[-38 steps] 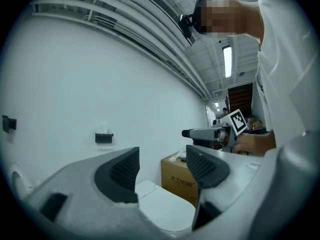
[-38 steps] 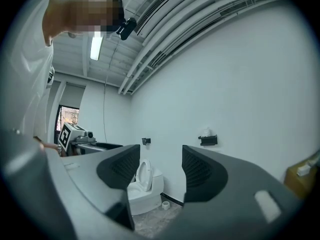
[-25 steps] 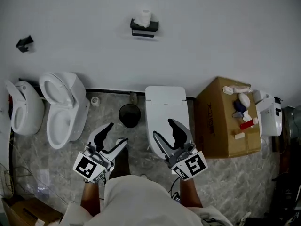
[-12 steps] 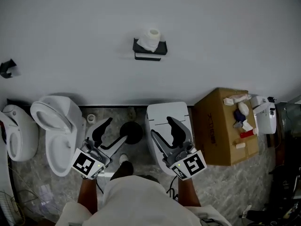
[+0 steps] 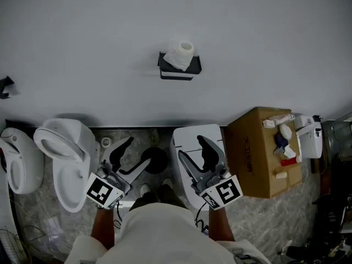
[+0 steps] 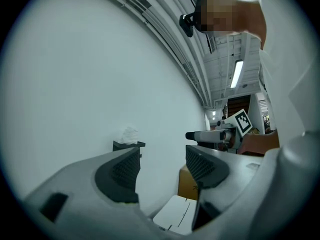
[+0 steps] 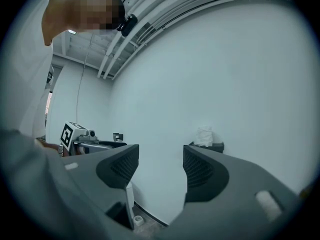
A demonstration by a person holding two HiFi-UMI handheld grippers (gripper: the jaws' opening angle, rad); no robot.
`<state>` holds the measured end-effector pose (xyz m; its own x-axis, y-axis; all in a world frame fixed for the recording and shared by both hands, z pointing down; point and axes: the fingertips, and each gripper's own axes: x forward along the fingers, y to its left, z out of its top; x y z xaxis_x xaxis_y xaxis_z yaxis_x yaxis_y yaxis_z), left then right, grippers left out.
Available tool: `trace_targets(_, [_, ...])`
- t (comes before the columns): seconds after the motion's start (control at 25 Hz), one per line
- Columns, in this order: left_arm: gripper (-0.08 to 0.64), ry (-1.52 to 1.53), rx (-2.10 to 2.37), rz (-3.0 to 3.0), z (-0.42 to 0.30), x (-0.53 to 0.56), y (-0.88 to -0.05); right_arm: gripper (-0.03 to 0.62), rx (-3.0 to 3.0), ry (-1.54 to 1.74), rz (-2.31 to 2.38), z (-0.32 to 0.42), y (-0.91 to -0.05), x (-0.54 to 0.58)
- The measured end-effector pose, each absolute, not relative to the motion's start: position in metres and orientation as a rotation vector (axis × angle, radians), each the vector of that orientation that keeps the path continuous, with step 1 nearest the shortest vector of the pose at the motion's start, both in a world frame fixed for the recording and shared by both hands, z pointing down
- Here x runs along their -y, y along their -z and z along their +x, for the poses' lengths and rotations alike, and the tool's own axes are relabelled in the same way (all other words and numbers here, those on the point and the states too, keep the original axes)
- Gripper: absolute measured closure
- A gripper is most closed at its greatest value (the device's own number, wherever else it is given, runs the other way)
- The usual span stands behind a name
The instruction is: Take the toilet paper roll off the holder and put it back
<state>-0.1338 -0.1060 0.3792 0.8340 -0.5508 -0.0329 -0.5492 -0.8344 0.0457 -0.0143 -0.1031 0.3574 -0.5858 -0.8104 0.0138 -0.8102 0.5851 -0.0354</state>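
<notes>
A white toilet paper roll [image 5: 181, 55] stands on a black wall holder [image 5: 180, 67] high on the pale wall, well ahead of both grippers. The roll [image 6: 130, 134] shows small and far off in the left gripper view, and the roll [image 7: 204, 135] likewise in the right gripper view, each time on its holder. My left gripper [image 5: 132, 154] is open and empty, low at the left. Open and empty too, my right gripper [image 5: 193, 149] hovers over a toilet lid. Both point towards the wall.
A closed white toilet [image 5: 197, 142] is below the right gripper. An open toilet [image 5: 66, 158] and another bowl [image 5: 15, 158] are at the left, with a black bin [image 5: 157, 159] between. A cardboard box [image 5: 258, 147] with small items stands at the right. A small black fixture [image 5: 5, 86] is on the wall at the left.
The view has tilted up and come nearer: the holder and roll have slid down and right in the picture. Both grippers keep their pose, open.
</notes>
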Motion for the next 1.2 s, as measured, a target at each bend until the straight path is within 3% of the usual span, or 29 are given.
trace_targets(0.72, [0.288, 0.031, 0.947, 2.947, -0.092, 0.144, -0.378, 0.321, -2.810, 0.063, -1.395, 0.033, -0.356, 0.152])
trace_targets(1.2, [0.293, -0.025, 0.968, 2.918, -0.088, 0.152, -0.393, 0.311, -2.857, -0.111, -1.430, 0.041, -0.330, 0.204])
